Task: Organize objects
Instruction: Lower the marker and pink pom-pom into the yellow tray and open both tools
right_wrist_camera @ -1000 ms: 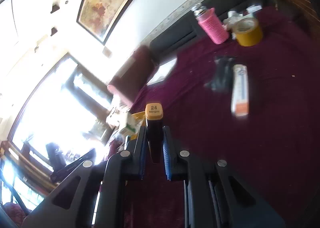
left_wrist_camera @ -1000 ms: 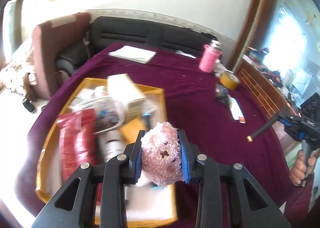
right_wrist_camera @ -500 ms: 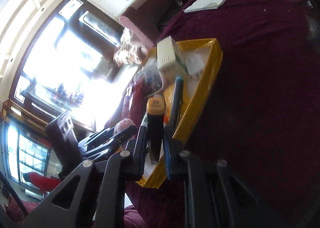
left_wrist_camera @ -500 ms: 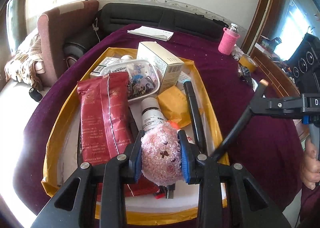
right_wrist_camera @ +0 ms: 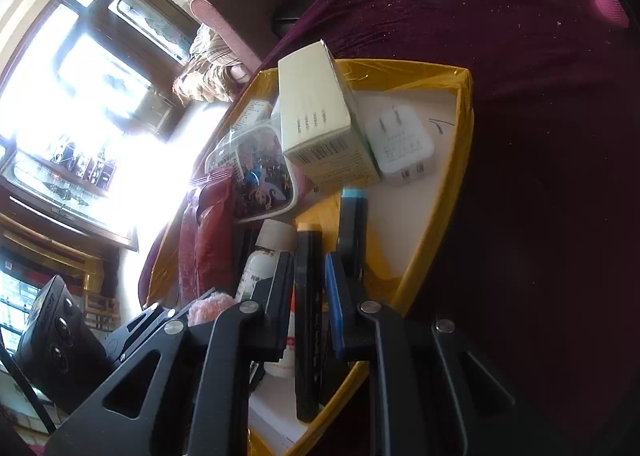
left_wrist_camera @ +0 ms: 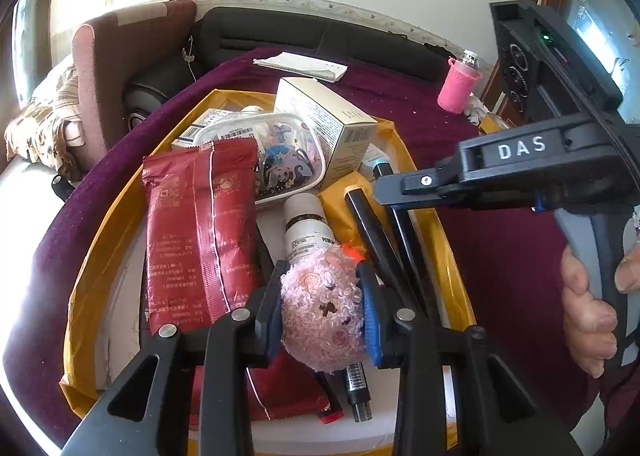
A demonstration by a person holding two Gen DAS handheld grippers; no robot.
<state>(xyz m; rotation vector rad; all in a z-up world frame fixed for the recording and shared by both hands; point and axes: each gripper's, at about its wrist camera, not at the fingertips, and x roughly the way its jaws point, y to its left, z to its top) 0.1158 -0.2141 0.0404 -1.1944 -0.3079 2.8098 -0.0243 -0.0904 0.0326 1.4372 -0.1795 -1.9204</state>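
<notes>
a second ago the right gripper (right_wrist_camera: 308,292) was out over the purple cloth by the pink bottle; now it has swung across and sits over the yellow tray (right_wrist_camera: 460,175), close beside the left gripper (left_wrist_camera: 322,308). the left gripper has come down lower over the same tray.

the job looks far along. many things already lie in the tray ahead of the grippers: a red packet (left_wrist_camera: 200,240), a clear pouch (left_wrist_camera: 276,151), a cream box (right_wrist_camera: 320,115), a white plug (right_wrist_camera: 400,143), a white bottle (left_wrist_camera: 308,228) and a black pen with a blue end (right_wrist_camera: 352,223). two things are not put down yet. some things are left outside, far ahead on the cloth: a pink bottle (left_wrist_camera: 458,83) and some white paper (left_wrist_camera: 300,65).

the left gripper is partly open and squeezes a fluffy pink toy (left_wrist_camera: 322,308) between its blue pads, just above the white bottle.

the right gripper is almost fully closed and pinches a black marker (right_wrist_camera: 306,316) with an orange end. the marker points ahead into the tray, next to the blue-end pen.
</notes>
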